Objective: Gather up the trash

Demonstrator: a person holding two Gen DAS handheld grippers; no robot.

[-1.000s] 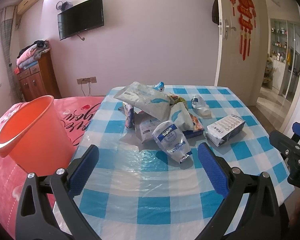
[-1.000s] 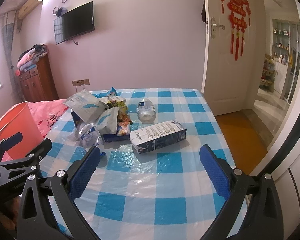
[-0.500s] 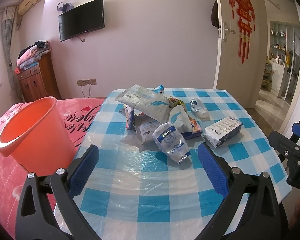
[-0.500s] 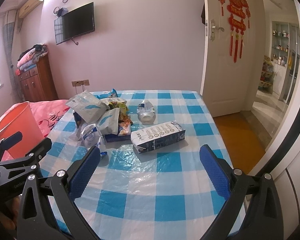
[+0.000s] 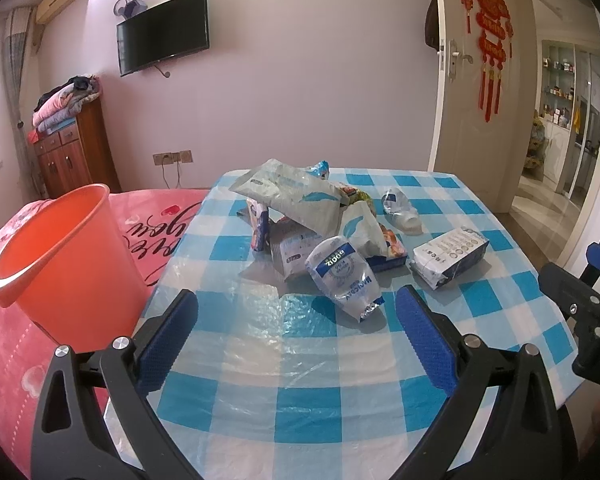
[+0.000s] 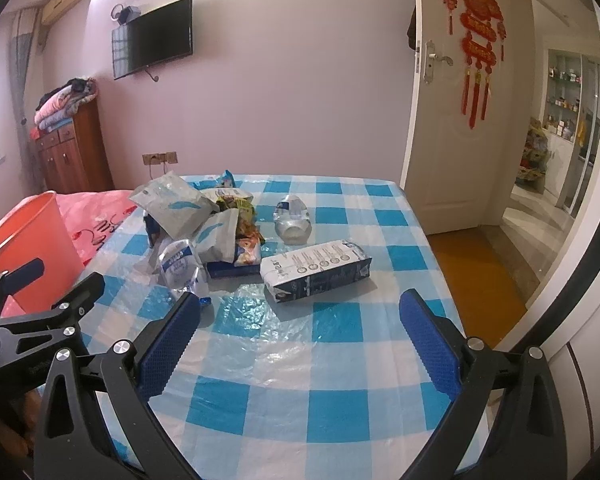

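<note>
Left wrist view, read from its left edge: the orange bucket (image 5: 64, 256) stands on the pink bed (image 5: 4, 344) just beside the bench (image 5: 300, 380), its mouth tipped toward the camera. Next comes the left tool (image 5: 296, 320), jaws spread wide with nothing between the blue pads. Beyond it the trash sits in a heap mid-bench: a large pale pouch (image 5: 292, 198) on top, a crumpled clear bottle with a blue label (image 5: 344, 276) nearest the tool, a second clear bottle (image 5: 398, 210) farther back, and a carton (image 5: 450, 256) lying on its side to the right, just apart from the heap.

Against the frames from a second ago, the heap looks slightly smaller and higher here, so the left tool seems to have drawn back or lifted a little; no piece of trash has shifted. In the right wrist view the carton (image 6: 316, 270) has likewise slid a touch away, and the right tool (image 6: 300, 326) hangs fully open and empty above the checked cloth.

My reading is that collection has not begun: every item lies on the bench, the bucket looks empty as far as its inside shows, and both tools are only lining up for a first pick, likely the near bottle or the carton
</note>
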